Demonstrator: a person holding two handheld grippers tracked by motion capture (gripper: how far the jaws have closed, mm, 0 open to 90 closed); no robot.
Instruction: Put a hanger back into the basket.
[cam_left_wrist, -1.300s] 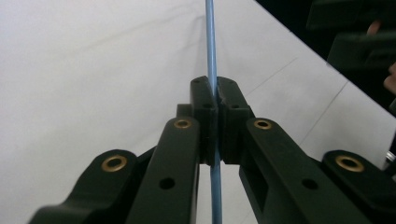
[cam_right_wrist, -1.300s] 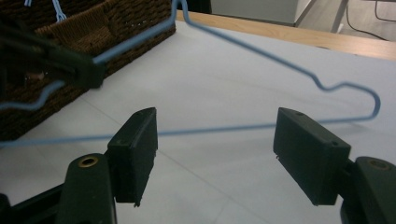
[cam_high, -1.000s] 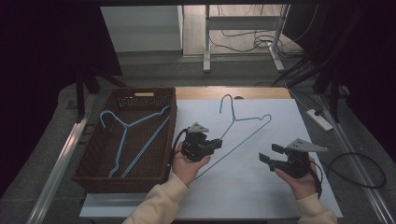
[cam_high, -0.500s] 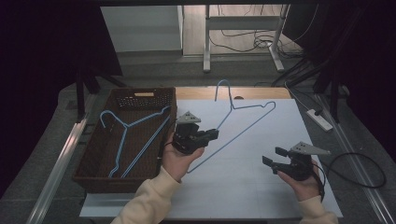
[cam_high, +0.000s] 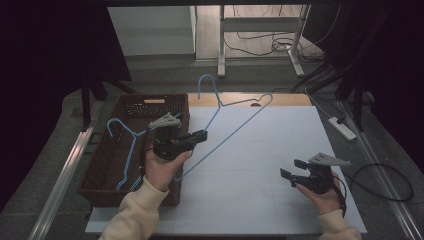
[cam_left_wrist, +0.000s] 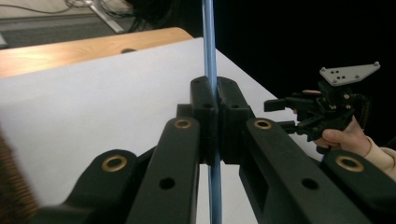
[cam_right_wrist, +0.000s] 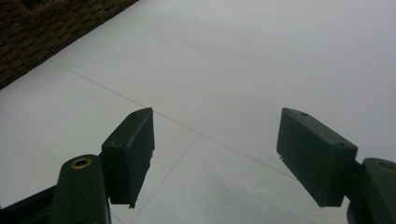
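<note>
A light blue wire hanger (cam_high: 235, 117) hangs in the air above the white table top (cam_high: 260, 165), its hook toward the back. My left gripper (cam_high: 200, 136) is shut on its lower wire, close to the wicker basket's right wall. In the left gripper view the blue wire (cam_left_wrist: 208, 51) runs straight up between my left gripper's (cam_left_wrist: 214, 100) pressed pads. A second blue hanger (cam_high: 127, 142) lies inside the brown wicker basket (cam_high: 102, 192). My right gripper (cam_high: 292, 168) rests low at the table's front right, open. In the right gripper view my right gripper (cam_right_wrist: 215, 149) has nothing between its fingers.
A wooden strip (cam_high: 240, 98) edges the table's far side. Beyond it stand metal desk legs (cam_high: 221, 45) and loose cables (cam_high: 265, 45) on the floor. A power strip (cam_high: 342, 127) lies right of the table. A metal rail (cam_high: 65, 175) runs along the left.
My left gripper has lifted the blue hanger and carried it left and toward the basket. The right gripper has stayed almost where it was.
</note>
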